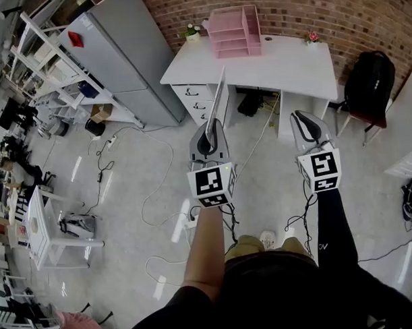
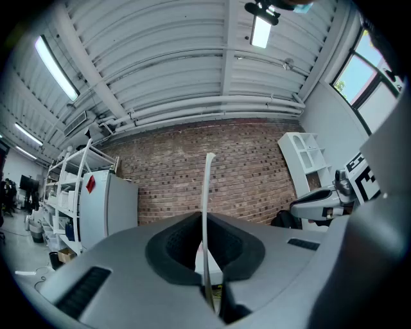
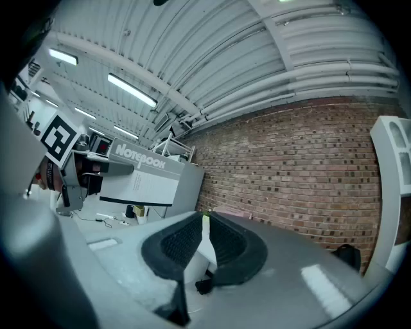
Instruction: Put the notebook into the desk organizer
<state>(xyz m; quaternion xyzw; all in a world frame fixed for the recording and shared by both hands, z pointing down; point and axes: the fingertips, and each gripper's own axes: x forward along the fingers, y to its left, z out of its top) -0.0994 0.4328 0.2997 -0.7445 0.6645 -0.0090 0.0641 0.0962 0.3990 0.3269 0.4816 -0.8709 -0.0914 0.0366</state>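
The left hand-held gripper (image 1: 210, 131) is clenched on the notebook (image 1: 219, 99), which rises edge-on from its jaws; the desk organizer (image 1: 234, 32) sits on the counter (image 1: 290, 60) straight ahead, well apart, nearer this one than the right hand-held gripper (image 1: 308, 128), closed and empty

Matt paper notebook (image 3: 138, 183), rough brick wall (image 3: 302, 160)

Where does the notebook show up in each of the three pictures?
Head view: centre, notebook edge-on in the left tongs.
Left gripper view: centre, its thin white edge.
Right gripper view: left, its cover showing.
Shared landmark: brick wall.
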